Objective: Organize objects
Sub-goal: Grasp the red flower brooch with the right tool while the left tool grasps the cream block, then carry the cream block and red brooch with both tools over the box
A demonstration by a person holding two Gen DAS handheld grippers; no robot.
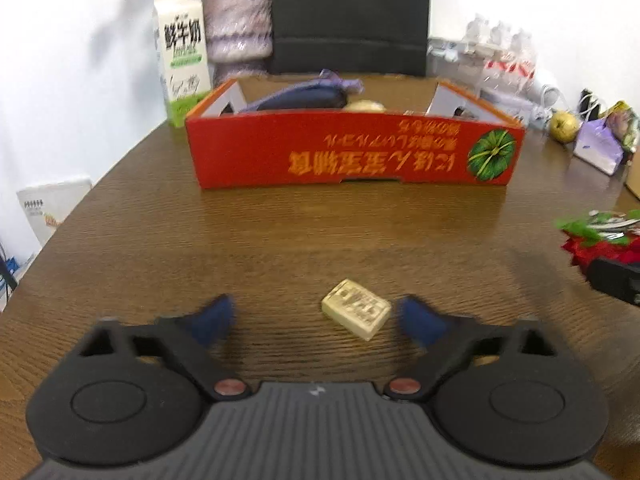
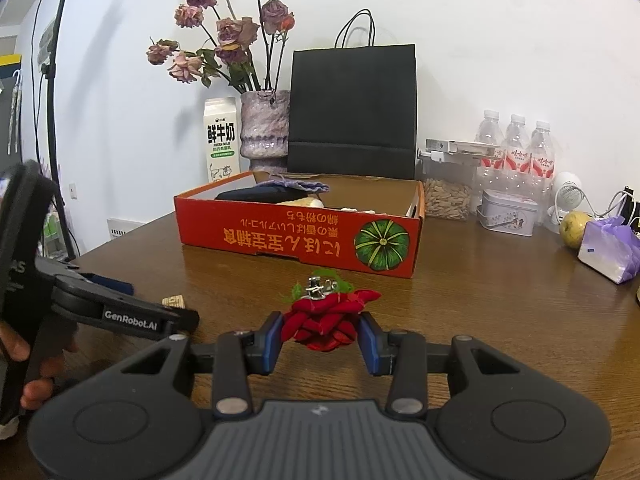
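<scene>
A small cream block [image 1: 356, 314] with printed markings lies on the wooden table [image 1: 280, 240], between the blue fingers of my left gripper [image 1: 316, 318]. The pads stand apart from it on both sides, so the gripper is open. A red chili ornament [image 2: 324, 322] with green threads and a metal clip is pinched in my right gripper [image 2: 322, 334], just above the table. The same ornament [image 1: 600, 236] shows at the right edge of the left wrist view. The red cardboard box [image 2: 296, 236] [image 1: 352, 152] stands further back and holds a dark pouch [image 1: 304, 96] and pale items.
Behind the box stand a milk carton [image 2: 220, 140], a vase of dried roses [image 2: 266, 128] and a black paper bag [image 2: 352, 112]. Water bottles [image 2: 516, 148], a jar, a tin [image 2: 508, 212], a pear [image 2: 574, 228] and a purple bag [image 2: 608, 248] crowd the right side.
</scene>
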